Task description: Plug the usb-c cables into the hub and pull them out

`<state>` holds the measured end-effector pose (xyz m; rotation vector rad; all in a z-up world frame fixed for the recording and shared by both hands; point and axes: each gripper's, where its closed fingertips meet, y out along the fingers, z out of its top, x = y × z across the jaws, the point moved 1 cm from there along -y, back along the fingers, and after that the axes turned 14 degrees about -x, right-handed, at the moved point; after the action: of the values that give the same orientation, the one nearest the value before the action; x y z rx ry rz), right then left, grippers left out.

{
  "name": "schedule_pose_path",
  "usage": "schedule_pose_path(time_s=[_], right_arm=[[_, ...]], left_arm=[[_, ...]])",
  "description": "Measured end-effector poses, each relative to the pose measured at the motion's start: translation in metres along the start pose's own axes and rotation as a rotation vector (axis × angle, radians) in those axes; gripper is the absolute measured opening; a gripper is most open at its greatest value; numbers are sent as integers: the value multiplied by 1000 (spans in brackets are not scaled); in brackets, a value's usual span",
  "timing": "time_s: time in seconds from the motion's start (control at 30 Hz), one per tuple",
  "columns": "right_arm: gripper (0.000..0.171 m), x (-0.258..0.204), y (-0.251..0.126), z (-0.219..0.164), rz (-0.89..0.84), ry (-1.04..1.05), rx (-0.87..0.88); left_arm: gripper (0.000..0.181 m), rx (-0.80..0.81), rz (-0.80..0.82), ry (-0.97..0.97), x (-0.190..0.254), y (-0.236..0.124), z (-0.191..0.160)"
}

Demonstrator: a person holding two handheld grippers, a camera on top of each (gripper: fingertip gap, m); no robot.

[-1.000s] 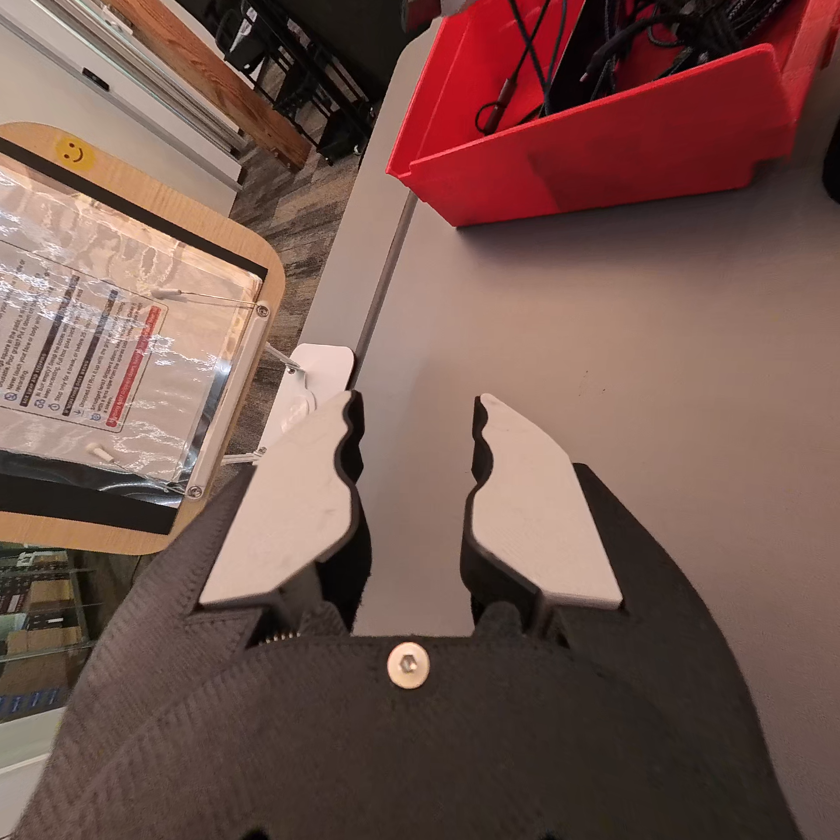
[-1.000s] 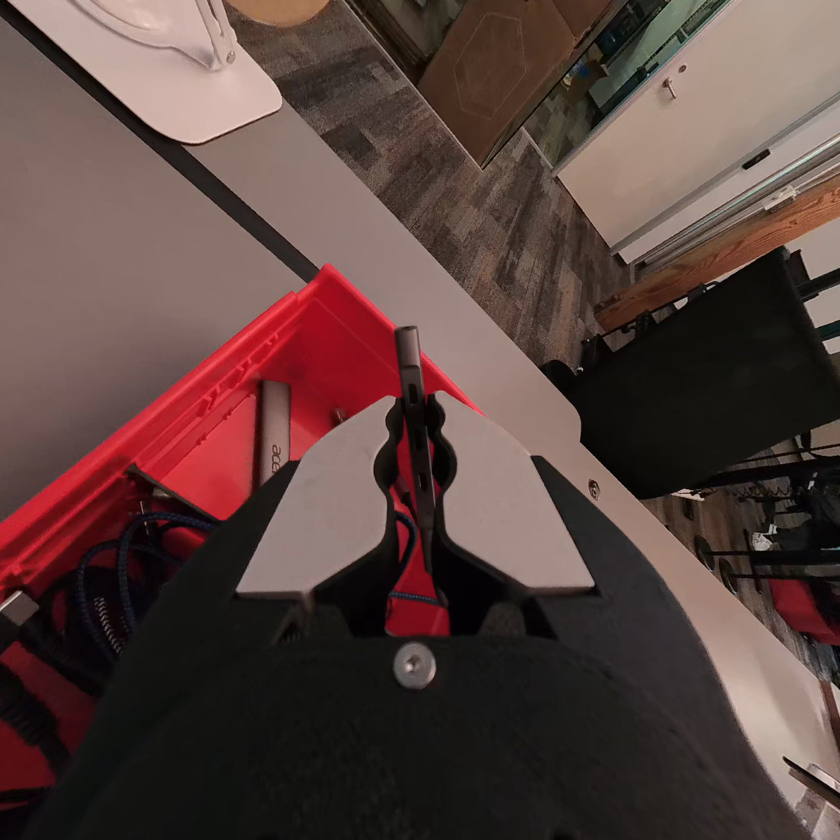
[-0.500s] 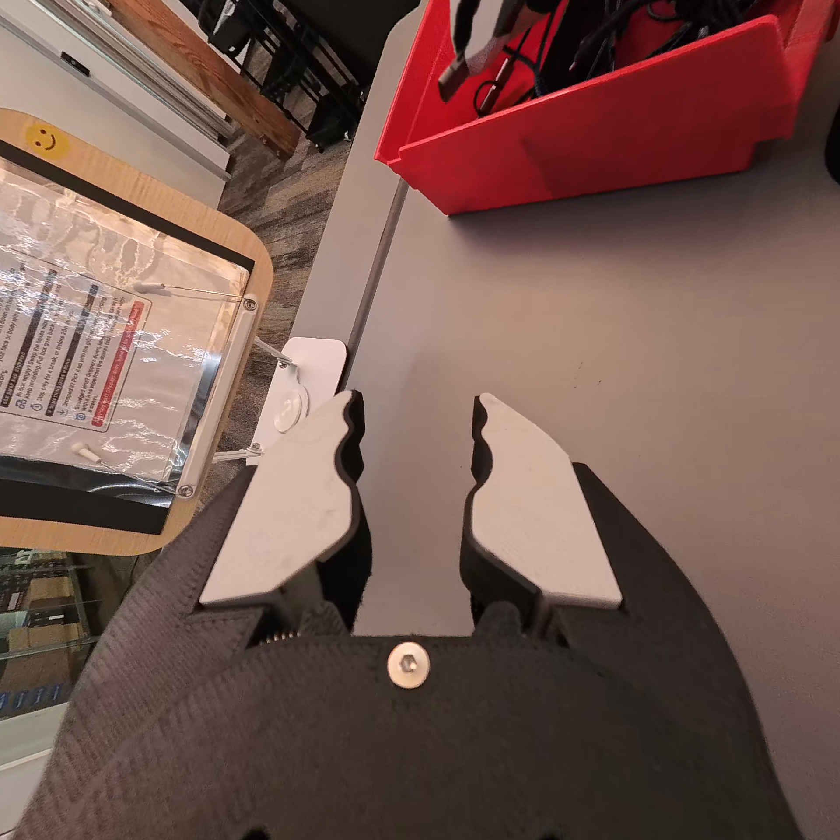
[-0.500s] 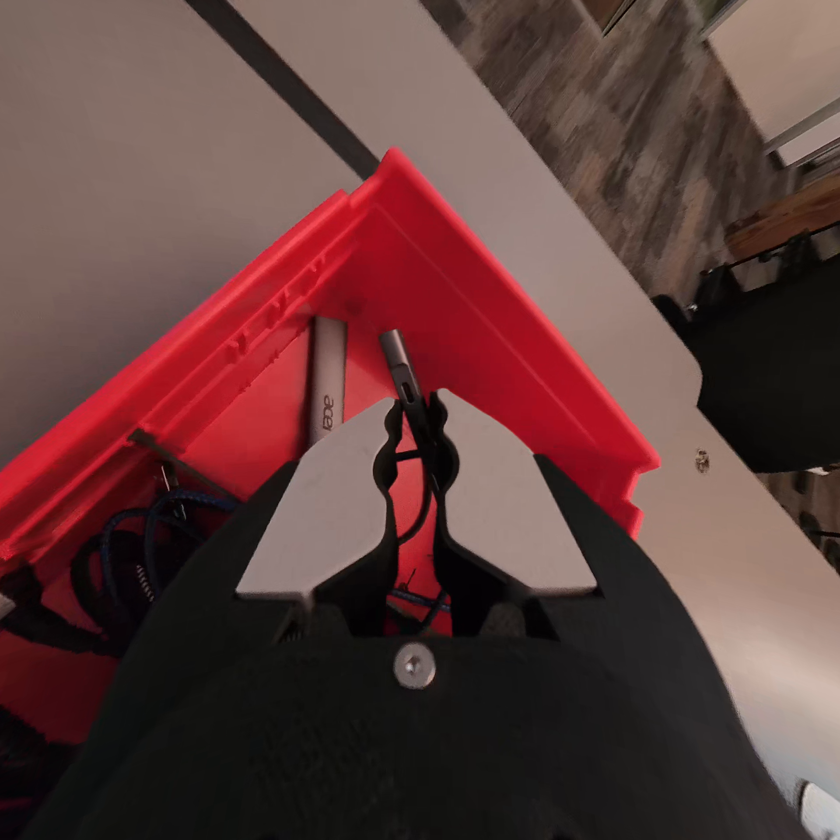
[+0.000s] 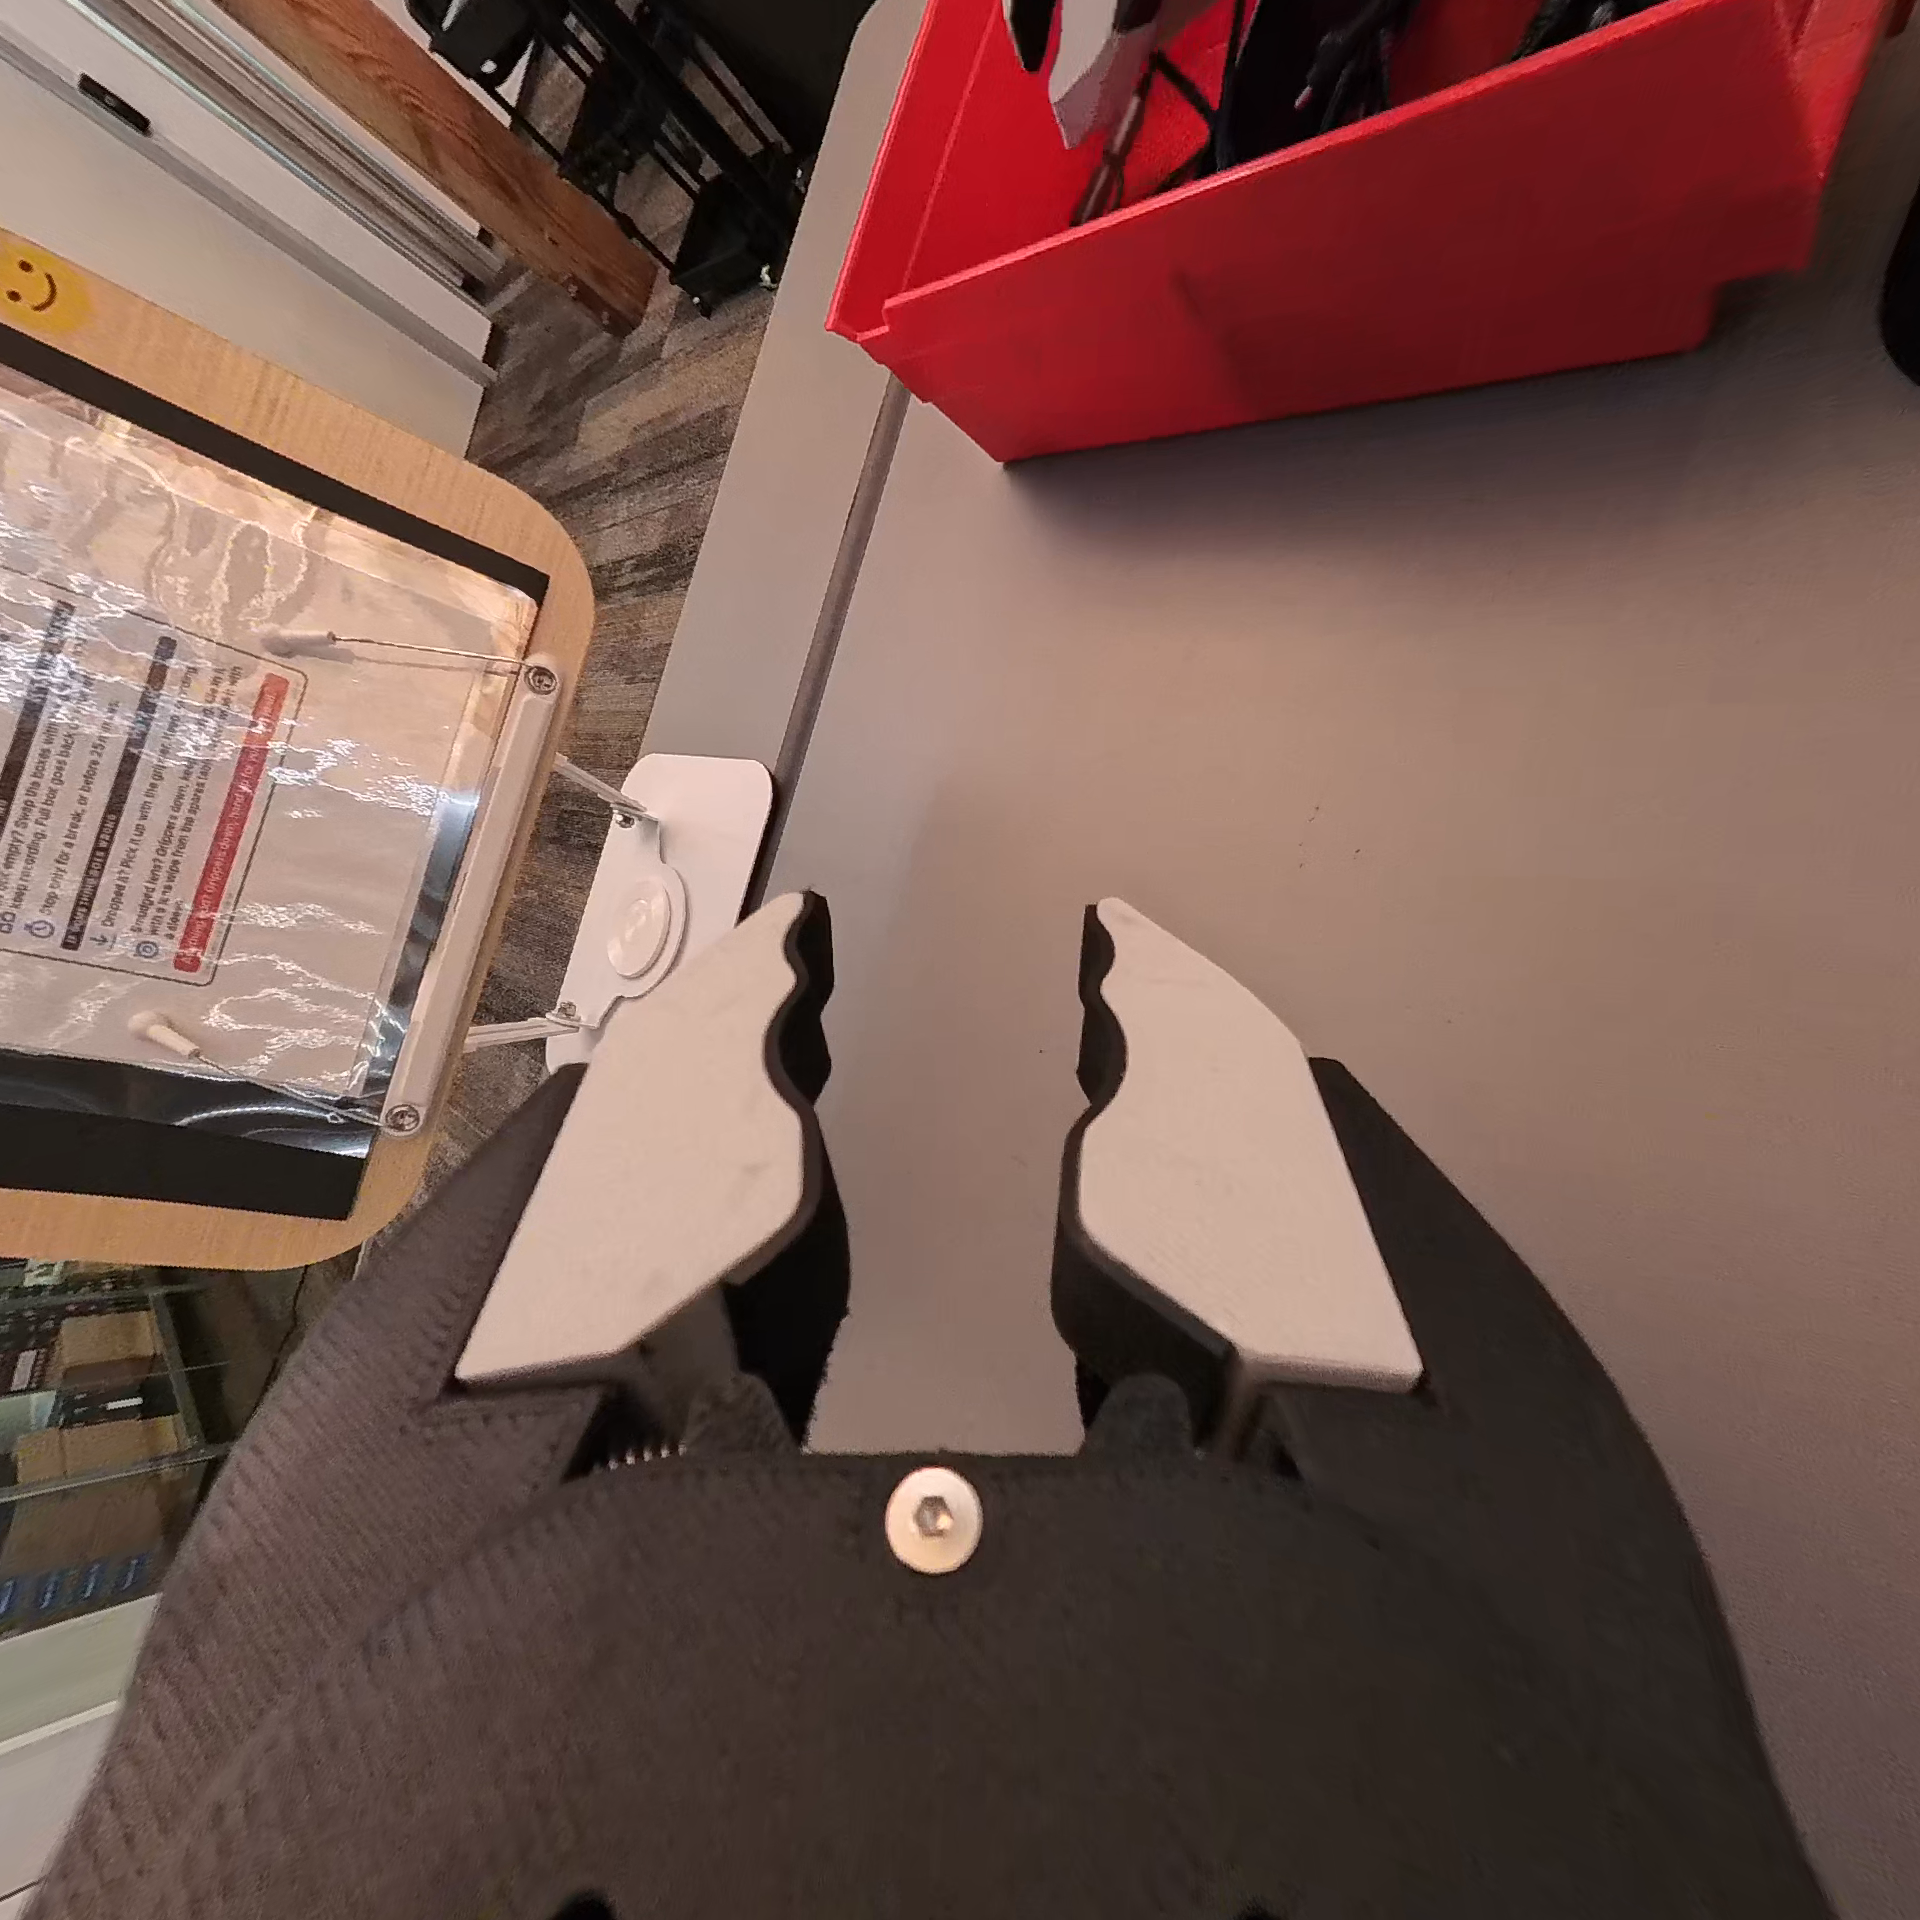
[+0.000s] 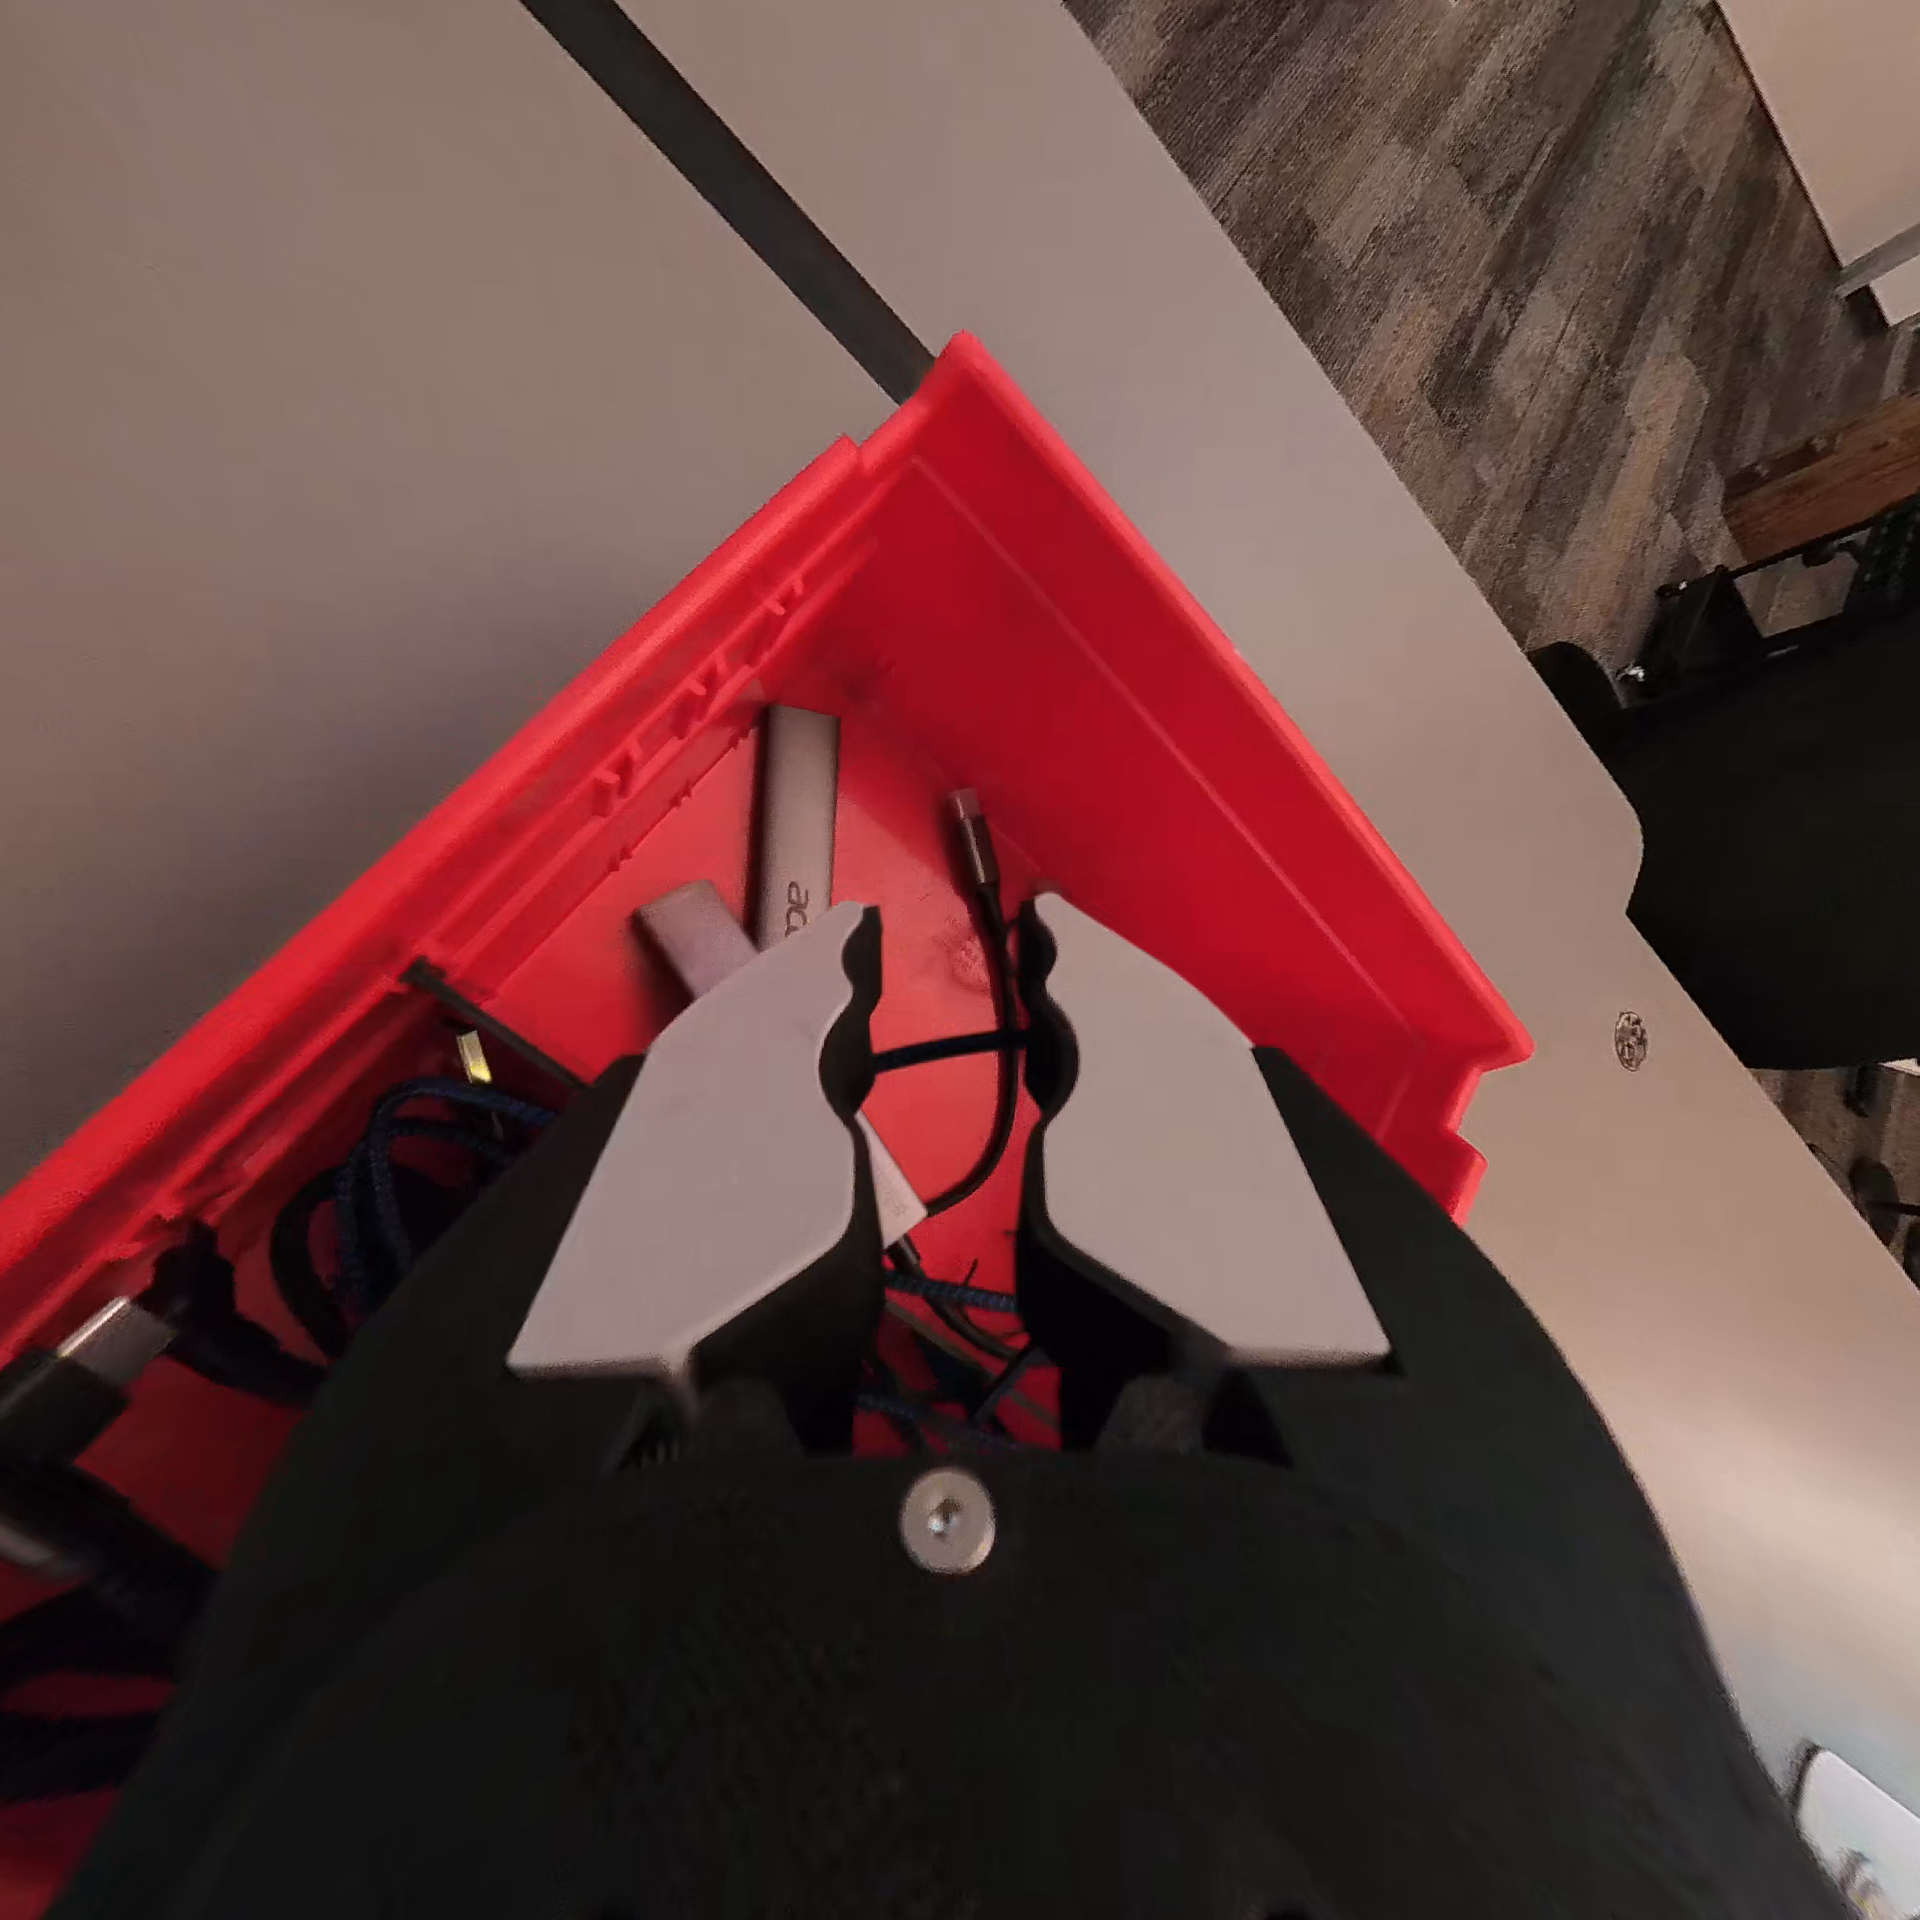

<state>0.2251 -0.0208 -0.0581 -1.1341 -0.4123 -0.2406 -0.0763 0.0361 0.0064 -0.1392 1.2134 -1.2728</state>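
Observation:
My right gripper [image 6: 951, 909] is open over the corner of a red bin [image 6: 1195, 727]. A thin black USB-C cable [image 6: 977, 842] lies loose on the bin floor just beyond the fingertips, its metal plug pointing away. Two grey hubs [image 6: 800, 821] lie side by side in the bin to its left. Dark blue braided cables [image 6: 384, 1153] are piled in the bin at lower left. My left gripper [image 5: 951, 914] is open and empty above the grey table [image 5: 1455, 727]. The red bin [image 5: 1351, 260] also shows at the top of the left wrist view, with the right gripper [image 5: 1091, 62] over it.
A wooden board with a plastic-covered printed sheet [image 5: 208, 779] stands on a white stand [image 5: 675, 894] at the table's left edge. A seam [image 5: 842, 582] runs between two table tops. Black chairs [image 6: 1766, 862] and patterned carpet lie beyond the table.
My right gripper lowered into the bin, opened and let go of the black USB-C cable, which now lies on the bin floor. The left gripper stayed open and drifted slightly.

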Motion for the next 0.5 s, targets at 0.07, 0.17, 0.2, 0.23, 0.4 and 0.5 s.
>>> schedule_pose_path(time_s=[0.07, 0.17, 0.2, 0.23, 0.4, 0.5], right_arm=[[27, -1, -2, -1, -14, -20, -19], [29, -1, -5, -1, -49, -50, -51], [30, 0, -8, 0, -61, -59, -54], [29, 0, -11, 2, -71, -65, -53], [32, 3, -35, 7, -162, -100, -76], [34, 4, -59, 8, -219, -105, -83]], left_arm=[[44, 1, -1, -2, 0, 0, 0], [44, 0, -1, -2, -1, -1, 0], [45, 0, -1, -1, -1, -1, 0], [45, 0, -1, -2, -1, -1, -1], [45, -3, -1, -6, -2, -1, -2], [45, -5, 1, -10, -4, -3, -3]])
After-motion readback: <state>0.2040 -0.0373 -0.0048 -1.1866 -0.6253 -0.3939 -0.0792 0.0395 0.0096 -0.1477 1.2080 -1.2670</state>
